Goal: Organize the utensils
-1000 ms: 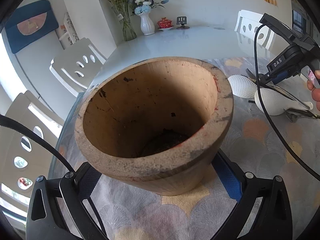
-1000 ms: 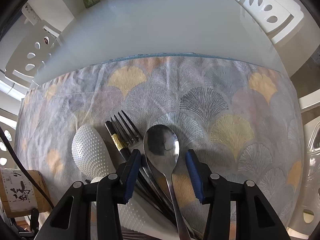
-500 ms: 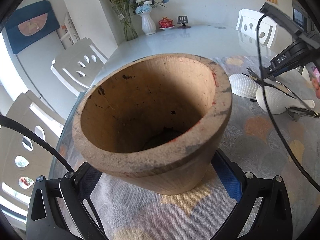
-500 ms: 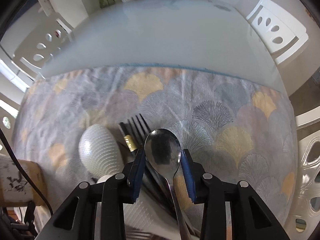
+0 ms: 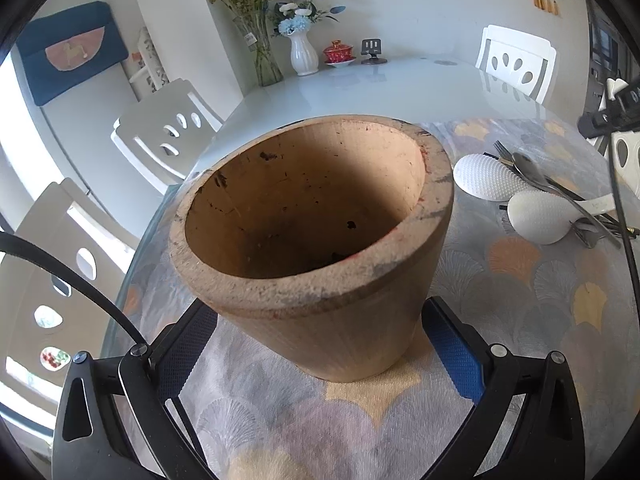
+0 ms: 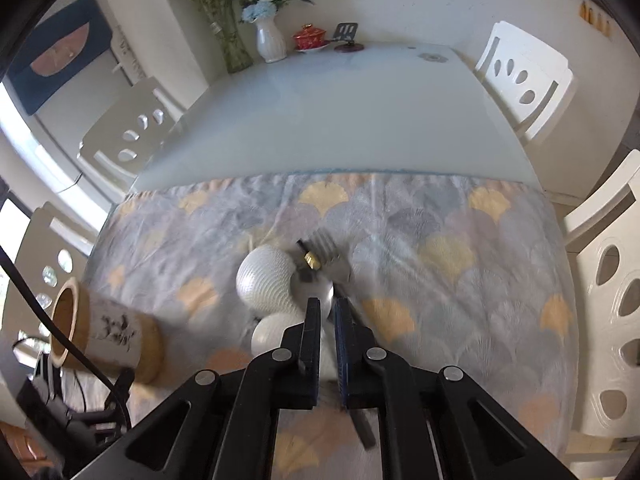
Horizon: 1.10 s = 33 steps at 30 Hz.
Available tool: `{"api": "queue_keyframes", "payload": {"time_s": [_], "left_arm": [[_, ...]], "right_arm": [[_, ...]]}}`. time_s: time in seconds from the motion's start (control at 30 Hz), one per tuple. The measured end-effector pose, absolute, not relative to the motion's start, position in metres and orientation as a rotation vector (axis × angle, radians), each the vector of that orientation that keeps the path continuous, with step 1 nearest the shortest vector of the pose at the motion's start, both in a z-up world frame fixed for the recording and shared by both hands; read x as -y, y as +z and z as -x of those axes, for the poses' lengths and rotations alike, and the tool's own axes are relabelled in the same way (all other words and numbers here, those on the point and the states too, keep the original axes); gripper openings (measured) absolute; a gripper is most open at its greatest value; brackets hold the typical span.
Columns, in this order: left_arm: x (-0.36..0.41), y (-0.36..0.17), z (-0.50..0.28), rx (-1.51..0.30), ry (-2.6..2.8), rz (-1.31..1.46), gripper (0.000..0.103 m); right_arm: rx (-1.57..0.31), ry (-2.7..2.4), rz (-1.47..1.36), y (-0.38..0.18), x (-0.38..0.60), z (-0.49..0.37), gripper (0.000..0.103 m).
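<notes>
A wooden pot (image 5: 320,216) stands tilted on the patterned cloth, and my left gripper (image 5: 320,344) is shut on its base, blue pads on both sides. In the right wrist view the same pot (image 6: 104,336) shows at the left. My right gripper (image 6: 328,308) has just been closing and is now shut on a metal spoon (image 6: 320,290), whose bowl pokes out past the fingertips. Below lies the pile: two white dimpled spoons (image 6: 264,280), a fork (image 6: 326,242) and dark chopsticks with a gold band (image 6: 312,260). The left wrist view shows this pile (image 5: 538,216) at the right.
The patterned cloth (image 6: 440,240) covers the near half of a white glass table (image 6: 340,112). White chairs (image 6: 520,76) stand around it. A vase of flowers (image 6: 270,40) and a red lidded cup (image 6: 310,38) sit at the far end. A black cable crosses the left wrist view.
The right gripper's jaws closed onto the metal spoon and the gripper rose away from the pile. The pot leans further over in the left gripper.
</notes>
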<state>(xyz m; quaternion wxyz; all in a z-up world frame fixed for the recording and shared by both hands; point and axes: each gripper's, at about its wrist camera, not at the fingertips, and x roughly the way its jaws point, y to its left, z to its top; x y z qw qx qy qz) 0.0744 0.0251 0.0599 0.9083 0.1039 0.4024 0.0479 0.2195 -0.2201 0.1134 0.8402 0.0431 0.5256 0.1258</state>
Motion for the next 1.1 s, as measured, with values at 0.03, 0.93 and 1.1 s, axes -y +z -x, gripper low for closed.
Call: {"api": "queue_keyframes", "payload": {"time_s": [0.03, 0.93, 1.1], "left_arm": [[-0.026, 0.06, -0.075, -0.83, 0.097, -0.212, 0.102], [-0.024, 0.056, -0.078, -0.832, 0.095, -0.222, 0.102], [-0.024, 0.057, -0.076, -0.824, 0.095, -0.222, 0.102]], "right_arm": [[-1.129, 0.276, -0.081, 0.112, 0.219, -0.219, 0.008], [-1.149, 0.244, 0.073, 0.07, 0.182, -0.257, 0.035], [-1.074, 0.225, 0.001, 0.11, 0.196, -0.228, 0.035]]}}
